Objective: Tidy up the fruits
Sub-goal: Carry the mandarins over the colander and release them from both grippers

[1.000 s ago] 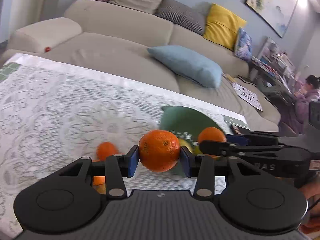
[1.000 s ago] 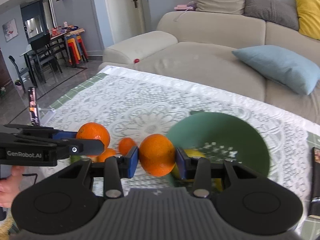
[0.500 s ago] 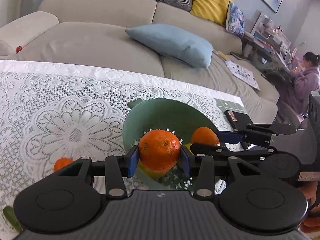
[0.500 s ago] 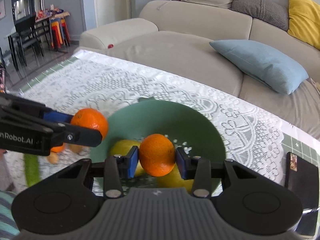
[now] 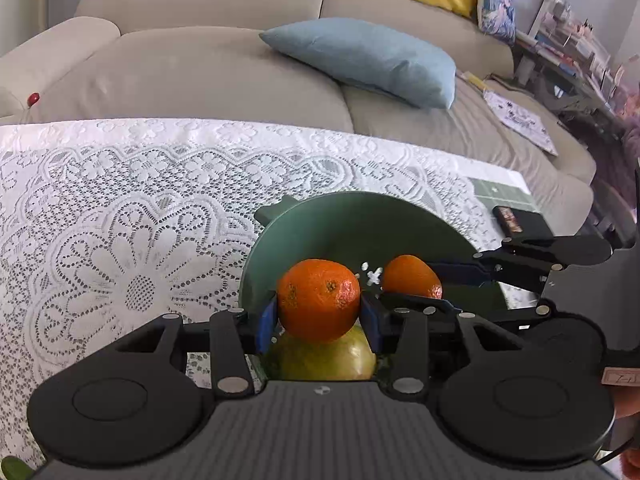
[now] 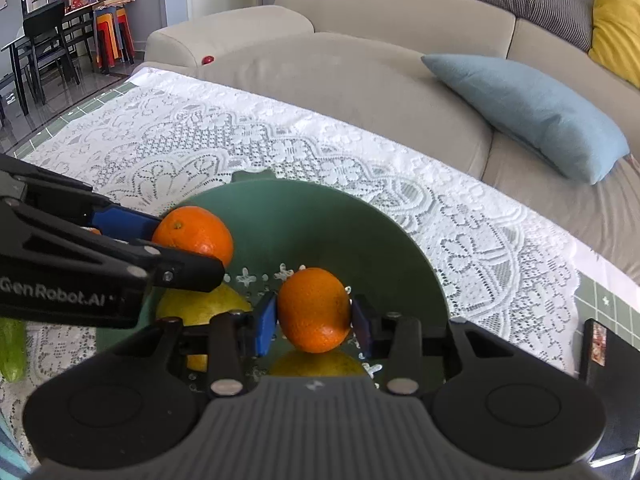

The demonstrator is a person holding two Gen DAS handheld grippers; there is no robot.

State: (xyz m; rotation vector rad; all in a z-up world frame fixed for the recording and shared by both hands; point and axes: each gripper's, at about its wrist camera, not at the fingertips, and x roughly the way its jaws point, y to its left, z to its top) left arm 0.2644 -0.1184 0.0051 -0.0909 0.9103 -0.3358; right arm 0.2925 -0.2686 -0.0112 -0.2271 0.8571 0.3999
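Note:
A dark green bowl (image 5: pixel 352 220) (image 6: pixel 320 216) stands on the lace tablecloth, with yellow-green fruits (image 6: pixel 204 304) (image 5: pixel 324 356) lying in it. My left gripper (image 5: pixel 318 316) is shut on a large orange (image 5: pixel 318 300) just above a yellow-green fruit at the bowl's near left side. My right gripper (image 6: pixel 314 320) is shut on a smaller orange (image 6: pixel 314 310) over the bowl's middle. Each gripper shows in the other's view: the right gripper (image 5: pixel 416 284) beside the left, and the left gripper (image 6: pixel 188 244) with its orange (image 6: pixel 192 234) at the bowl's left rim.
A green vegetable (image 6: pixel 12 348) lies on the cloth left of the bowl. A black flat device (image 6: pixel 600 356) sits at the table's right edge. Behind the table runs a beige sofa (image 5: pixel 220 60) with a blue cushion (image 5: pixel 368 60).
Both grippers have carried their oranges from over the cloth to above the bowl and sunk lower. The loose small oranges on the left have dropped out of view.

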